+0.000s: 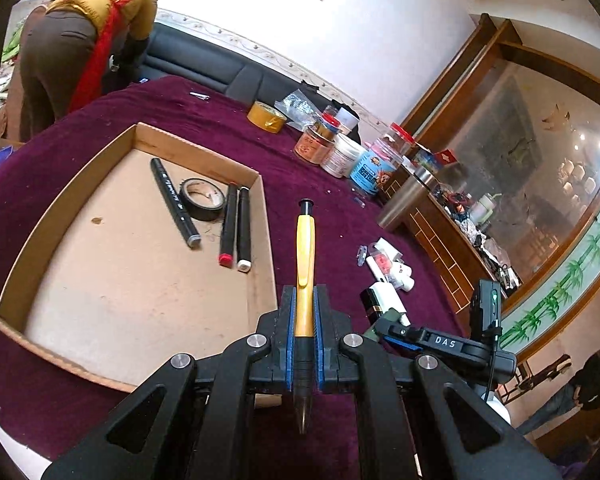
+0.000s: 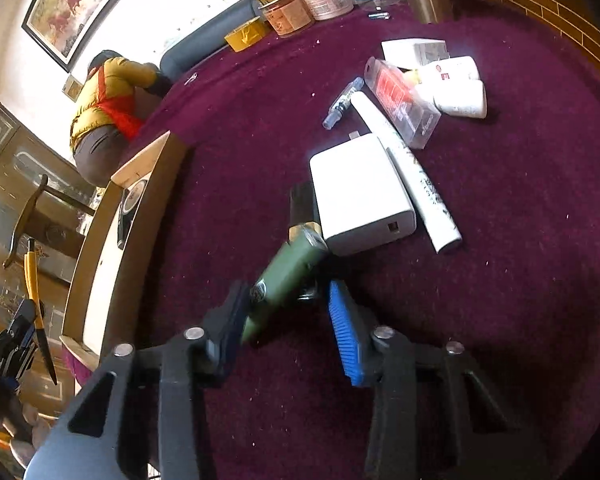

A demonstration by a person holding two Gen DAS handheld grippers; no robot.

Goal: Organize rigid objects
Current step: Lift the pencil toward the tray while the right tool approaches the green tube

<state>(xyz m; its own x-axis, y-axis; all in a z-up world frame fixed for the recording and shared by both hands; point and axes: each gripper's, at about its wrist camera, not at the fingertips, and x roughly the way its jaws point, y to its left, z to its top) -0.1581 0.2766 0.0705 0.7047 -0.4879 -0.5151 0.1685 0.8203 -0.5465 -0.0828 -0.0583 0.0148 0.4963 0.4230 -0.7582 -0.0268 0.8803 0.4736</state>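
Left wrist view: left gripper (image 1: 304, 308) has its jaws clamped on a yellow plastic click pen with black grip (image 1: 305, 280), pen pointing away along the fingers, held above the maroon velvet worktop (image 1: 180, 120) just beside the right wall of the shallow brown cardboard tray (image 1: 204, 148); tray already holds three black markers (grey cap (image 1: 175, 203), red cap (image 1: 228, 225), white cap (image 1: 243, 229)) and a black tape roll (image 1: 202, 199); step in hand looks like carrying the pen to the tray; next move calls for shifting left over the tray wall, lowering, then parting the jaws so the pen lies flat near the markers.

Right wrist view: right gripper (image 2: 288, 312) jaws apart, straddling a dark green rectangular lighter-like object (image 2: 288, 276) lying tilted on the worktop; blurred, so contact with the pads can't be told; it sits touching or just beside a white rectangular charger block (image 2: 360, 196); a white tube (image 2: 404, 168), a clear red-labelled case (image 2: 400, 100) and small white bottles (image 2: 460, 88) lie further out, not yet sorted; judgement: right side is lining up a grasp; needs centring on the green body and closing without nudging the charger; tray edge is well to the left in this view.
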